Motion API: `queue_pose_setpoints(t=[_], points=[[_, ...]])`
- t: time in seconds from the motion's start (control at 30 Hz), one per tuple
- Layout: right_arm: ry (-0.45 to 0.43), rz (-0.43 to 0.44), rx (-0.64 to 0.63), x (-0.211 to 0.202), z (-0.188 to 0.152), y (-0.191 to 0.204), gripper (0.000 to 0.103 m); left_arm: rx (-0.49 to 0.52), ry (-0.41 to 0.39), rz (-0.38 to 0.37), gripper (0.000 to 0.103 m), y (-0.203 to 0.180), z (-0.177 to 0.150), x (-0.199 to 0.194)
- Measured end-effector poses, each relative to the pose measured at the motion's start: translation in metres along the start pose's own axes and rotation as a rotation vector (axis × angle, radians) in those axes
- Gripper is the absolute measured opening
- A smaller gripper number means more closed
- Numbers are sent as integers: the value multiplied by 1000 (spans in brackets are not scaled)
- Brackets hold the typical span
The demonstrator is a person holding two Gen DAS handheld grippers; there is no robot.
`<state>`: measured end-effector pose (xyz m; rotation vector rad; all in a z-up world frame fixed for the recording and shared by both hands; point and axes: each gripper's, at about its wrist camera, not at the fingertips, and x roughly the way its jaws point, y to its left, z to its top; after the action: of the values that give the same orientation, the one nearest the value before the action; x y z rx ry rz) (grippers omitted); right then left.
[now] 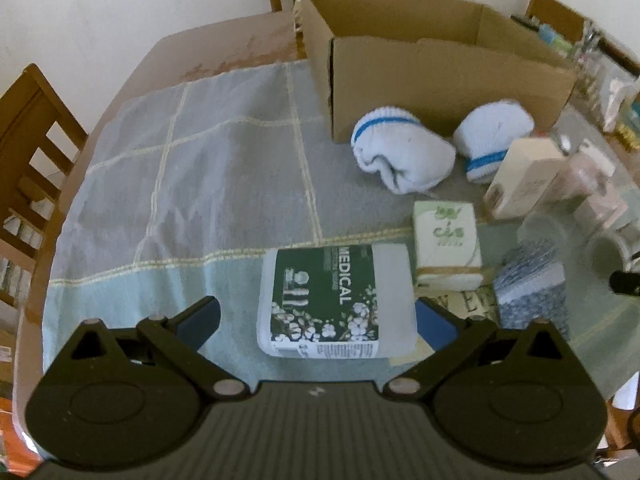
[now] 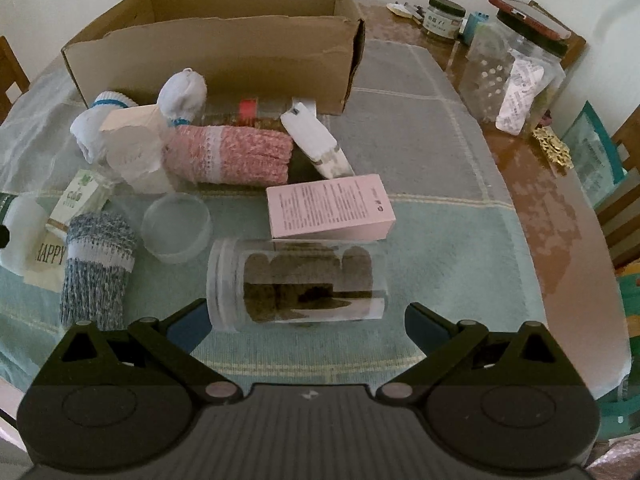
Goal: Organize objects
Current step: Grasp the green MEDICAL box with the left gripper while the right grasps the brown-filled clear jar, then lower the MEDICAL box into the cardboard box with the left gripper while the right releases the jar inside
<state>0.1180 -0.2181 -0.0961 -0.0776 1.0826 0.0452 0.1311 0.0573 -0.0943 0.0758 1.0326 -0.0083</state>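
My left gripper [image 1: 318, 318] is spread wide around the swab pack [image 1: 336, 304], which lies flat at 12 o'clock. My right gripper [image 2: 306, 320] gapes before the jar [image 2: 296, 282], a clear, dark-filled cylinder on its side. I'd guess the jar rolls if nudged unevenly. The box [image 2: 224, 60] waits at 12, beyond the clutter.

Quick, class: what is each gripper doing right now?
Left gripper: open, holding nothing, fingers either side of the green medical pack.
Right gripper: open, empty, clear jar lying between its fingers.
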Motion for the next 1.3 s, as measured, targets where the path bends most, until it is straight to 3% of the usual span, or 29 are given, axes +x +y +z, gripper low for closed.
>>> queue_pose_setpoints(t=[0.7, 0.83, 0.93, 1.3], points=[[22, 87, -8, 25, 12, -9, 103, 20, 11, 23, 102, -12, 6, 25], [14, 96, -15, 26, 14, -8, 102, 38, 13, 28, 94, -13, 8, 27], [16, 99, -29, 25, 16, -7, 96, 35, 23, 8, 84, -11, 8, 28], [38, 131, -83, 15, 21, -8, 94, 52, 51, -49, 83, -7, 16, 21]])
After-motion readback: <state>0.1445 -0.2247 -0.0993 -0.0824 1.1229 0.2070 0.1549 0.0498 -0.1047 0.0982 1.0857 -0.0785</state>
